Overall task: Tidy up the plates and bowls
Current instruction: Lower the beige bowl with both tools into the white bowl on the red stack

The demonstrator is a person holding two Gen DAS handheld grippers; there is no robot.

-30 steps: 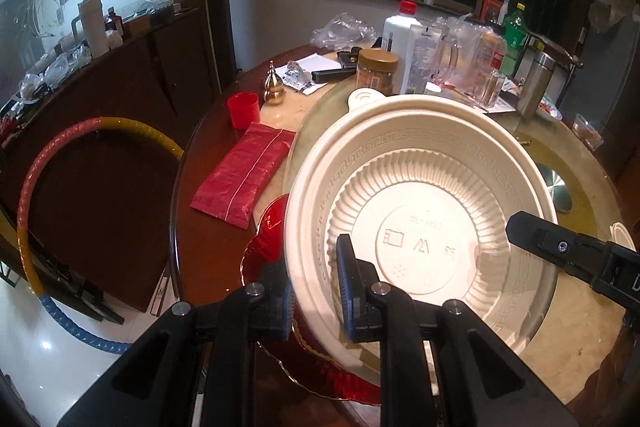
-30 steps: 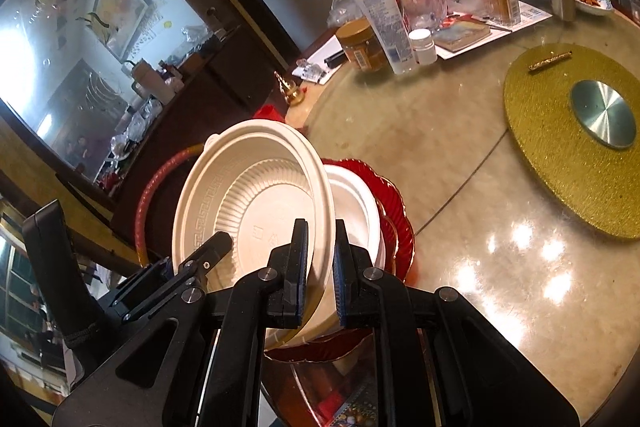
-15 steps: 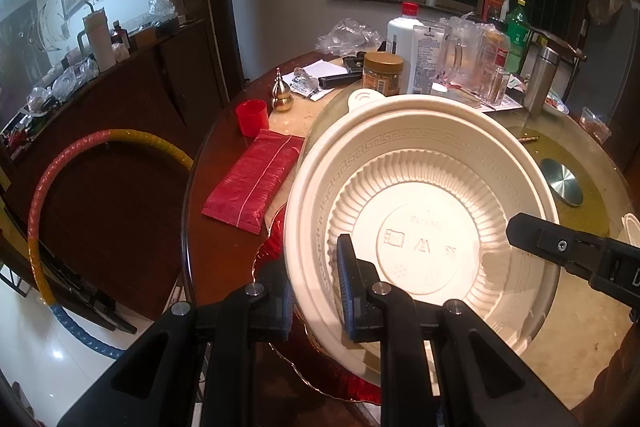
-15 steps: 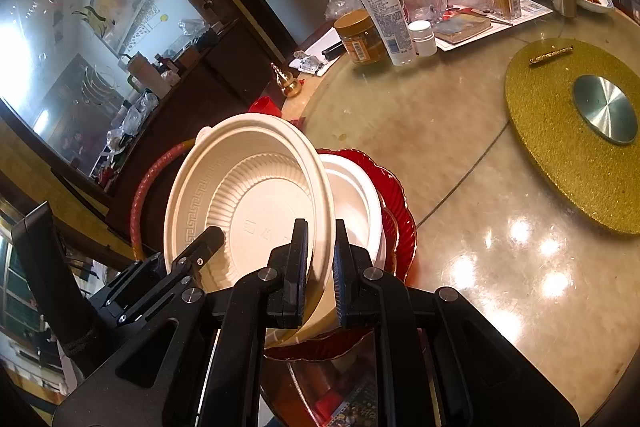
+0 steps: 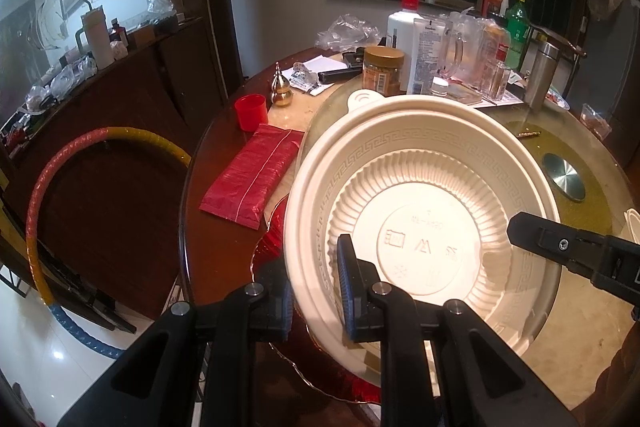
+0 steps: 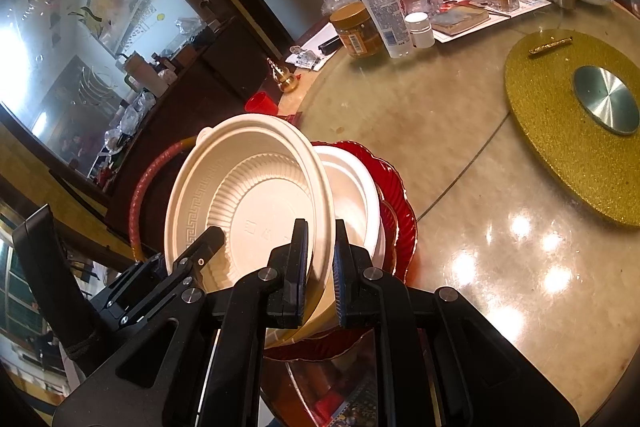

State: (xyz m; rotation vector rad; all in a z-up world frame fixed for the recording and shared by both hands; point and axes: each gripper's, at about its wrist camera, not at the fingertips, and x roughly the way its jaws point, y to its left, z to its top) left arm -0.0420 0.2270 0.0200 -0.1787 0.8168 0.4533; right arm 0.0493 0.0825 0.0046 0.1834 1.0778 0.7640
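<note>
In the left wrist view, a red bag (image 5: pixel 252 179) and a red cup (image 5: pixel 251 111) are seen at the left, on the table (image 5: pixel 224 227). At the bottom middle, the left gripper (image 5: pixel 314 285) is clamped on the near rim of the cream bowl (image 5: pixel 420 227), one pad inside and one outside. The bowl is held tilted, above a red plate (image 5: pixel 276 233).

In the right wrist view, the same bowl fills the lower left. Its rim is pinched by the right gripper (image 6: pixel 320 267), with the jaws nearly together. Just behind the bowl, a white bowl (image 6: pixel 352 187) is seen resting on the red plate. Jars and bottles (image 6: pixel 380 7) are seen at the top right.

The stack looks partly made. The cream bowl is not yet set down, and that step seems to be left.
</note>
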